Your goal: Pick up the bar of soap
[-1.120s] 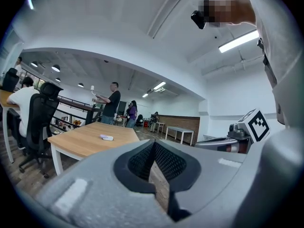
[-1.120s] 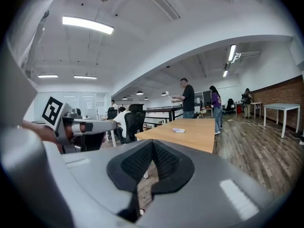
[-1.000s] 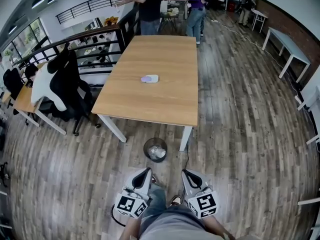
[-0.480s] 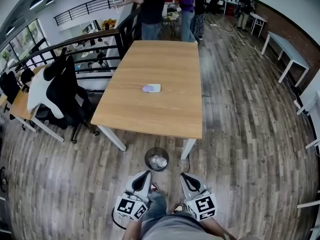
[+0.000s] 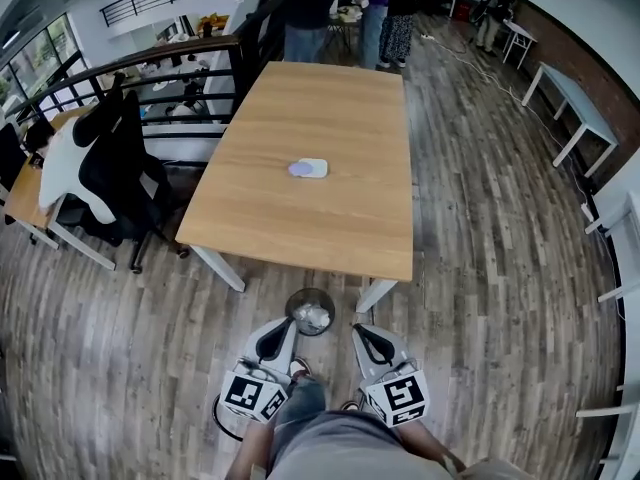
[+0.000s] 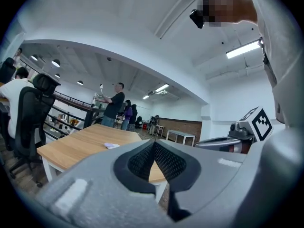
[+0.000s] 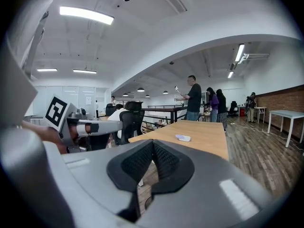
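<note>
The bar of soap [image 5: 308,168], pale white with a lilac end, lies flat near the middle of the long wooden table [image 5: 350,218]. It shows small in the left gripper view [image 6: 112,146] and in the right gripper view [image 7: 183,137]. Both grippers hang side by side in front of the person's body, short of the table's near edge and far from the soap. The left gripper [image 5: 288,323] [image 6: 154,144] is shut with nothing between its jaws. The right gripper [image 5: 359,330] [image 7: 153,144] is also shut and empty. Each gripper's marker cube shows in the other's view.
A round wastebasket [image 5: 311,313] with crumpled paper stands on the floor by the table's near edge, just ahead of the grippers. A black office chair [image 5: 110,158] and a railing [image 5: 170,68] are at the left. People [image 5: 310,8] stand at the far end. White tables [image 5: 575,98] line the right wall.
The person and both grippers have moved forward toward the table. The table's near edge and the wastebasket are now closer to the grippers. Both stay shut.
</note>
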Demonstrator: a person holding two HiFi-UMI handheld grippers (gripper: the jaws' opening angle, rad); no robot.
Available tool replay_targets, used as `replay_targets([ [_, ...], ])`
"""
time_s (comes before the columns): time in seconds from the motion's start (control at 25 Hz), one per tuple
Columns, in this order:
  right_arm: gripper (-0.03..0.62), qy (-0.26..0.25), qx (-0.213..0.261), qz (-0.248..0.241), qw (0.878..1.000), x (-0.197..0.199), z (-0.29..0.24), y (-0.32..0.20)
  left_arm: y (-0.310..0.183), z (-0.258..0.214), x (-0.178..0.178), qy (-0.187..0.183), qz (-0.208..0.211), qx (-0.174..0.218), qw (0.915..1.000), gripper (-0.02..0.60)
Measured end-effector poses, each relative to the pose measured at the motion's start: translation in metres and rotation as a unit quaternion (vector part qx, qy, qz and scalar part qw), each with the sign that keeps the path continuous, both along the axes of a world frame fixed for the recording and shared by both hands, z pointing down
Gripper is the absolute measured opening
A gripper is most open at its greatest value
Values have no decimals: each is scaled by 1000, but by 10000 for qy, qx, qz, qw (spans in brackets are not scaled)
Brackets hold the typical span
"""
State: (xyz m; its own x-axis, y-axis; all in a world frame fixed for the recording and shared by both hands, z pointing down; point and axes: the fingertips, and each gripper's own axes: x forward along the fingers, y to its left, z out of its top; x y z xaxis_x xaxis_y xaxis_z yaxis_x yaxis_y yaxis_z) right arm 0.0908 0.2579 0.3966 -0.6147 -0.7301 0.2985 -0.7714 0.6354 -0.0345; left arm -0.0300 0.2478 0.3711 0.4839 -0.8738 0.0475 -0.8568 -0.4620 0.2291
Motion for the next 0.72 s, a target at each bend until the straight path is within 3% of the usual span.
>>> replay_targets([
  [0.32, 3, 108, 71, -107, 9999, -43, -6, -32, -26, 5, -39, -132, -9, 14, 9999, -2],
  [0.72, 3, 154, 175, 11, 9997, -81, -7, -62, -56, 3, -73, -35, 147, 23, 9999, 0],
])
